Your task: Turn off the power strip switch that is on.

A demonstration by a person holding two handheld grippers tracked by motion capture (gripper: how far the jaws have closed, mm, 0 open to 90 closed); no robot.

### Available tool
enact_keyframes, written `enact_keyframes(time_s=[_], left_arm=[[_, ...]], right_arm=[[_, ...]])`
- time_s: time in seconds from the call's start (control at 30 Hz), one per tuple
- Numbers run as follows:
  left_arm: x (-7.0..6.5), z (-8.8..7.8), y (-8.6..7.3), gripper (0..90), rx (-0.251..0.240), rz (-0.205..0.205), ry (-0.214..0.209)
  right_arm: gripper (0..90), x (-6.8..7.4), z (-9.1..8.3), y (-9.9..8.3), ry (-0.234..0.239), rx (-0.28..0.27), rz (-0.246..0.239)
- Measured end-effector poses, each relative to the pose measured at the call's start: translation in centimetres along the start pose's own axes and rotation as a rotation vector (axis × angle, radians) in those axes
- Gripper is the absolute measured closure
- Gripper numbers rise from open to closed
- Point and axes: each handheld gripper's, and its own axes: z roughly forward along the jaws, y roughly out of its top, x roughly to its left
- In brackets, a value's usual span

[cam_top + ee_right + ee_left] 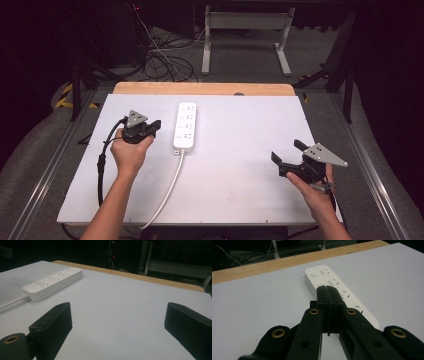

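The left tool (156,125) has its two black jaws pressed flat together, nothing between them — in the left gripper view (328,293) the closed tips point straight at the power strip (337,292) and overlap its near long side, above or against its top; contact cannot be told from that view. From the high view this tool sits just left of the strip, level with its lower half, tips aimed right toward it, a small gap showing between tips and casing. The left hand (131,152) wraps the tool's body from below, and a black cable (102,160) loops off to the left of the wrist

The right tool (286,152) is spread wide, empty, its jaws well apart; in the right gripper view (117,322) only bare bench surface lies between the two black pads. The right hand (312,192) holds it near the bench's right front corner, tips pointing left, well apart from the strip

The power strip (184,126) is white, long and flat, lying on the bench (240,165) left of centre with its length running away from the person. Its top carries rows of socket slots and round buttons. From its near end a white cord (167,192) runs down and leftward to the bench's front edge — in the right gripper view the cord (10,303) leaves the strip's (53,282) end at the left

The bench top is pale grey-white, with a strip of wood (200,88) showing along its far edge
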Motion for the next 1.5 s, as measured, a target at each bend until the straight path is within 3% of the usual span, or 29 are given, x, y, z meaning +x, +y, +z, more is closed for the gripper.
enact_keyframes(time_s=[0.2, 0.5, 0.7, 0.83, 0.9, 1.13, 1.3, 1.5], left_arm=[[-0.2, -0.3, 0.0, 90.0, -0.021, 0.008, 0.015], [-0.5, -1.0, -0.4, 90.0, -0.091, -0.002, 0.056], [-0.7, -2.9, -1.0, 90.0, -0.15, -0.023, 0.084], [-0.3, -5.0, -2.4, 89.9, -0.186, -0.067, 0.105], [0.0, -6.4, -3.3, 89.8, -0.193, -0.066, 0.127], [0.8, -9.0, -4.7, 89.8, -0.221, -0.085, 0.185], [1.2, -9.9, -4.9, 89.6, -0.239, -0.088, 0.209], [1.4, -9.6, -5.0, 89.2, -0.24, -0.086, 0.22]], right_arm=[[7.9, 0.0, 0.0, 0.0, 0.002, 0.0, 0.0], [8.0, 0.0, 0.0, 0.1, 0.002, -0.003, -0.008], [8.0, -0.1, -0.1, 0.0, -0.003, -0.001, -0.005], [8.0, 0.0, -0.1, 0.0, -0.003, -0.002, -0.003], [7.8, 0.1, -0.1, 0.0, -0.001, -0.002, -0.007], [7.3, 0.2, 0.1, 0.0, 0.0, -0.003, -0.004], [7.3, 0.3, 0.3, 0.1, 0.002, 0.002, -0.015], [7.3, 0.2, 0.2, 0.1, 0.001, 0.001, -0.009]])
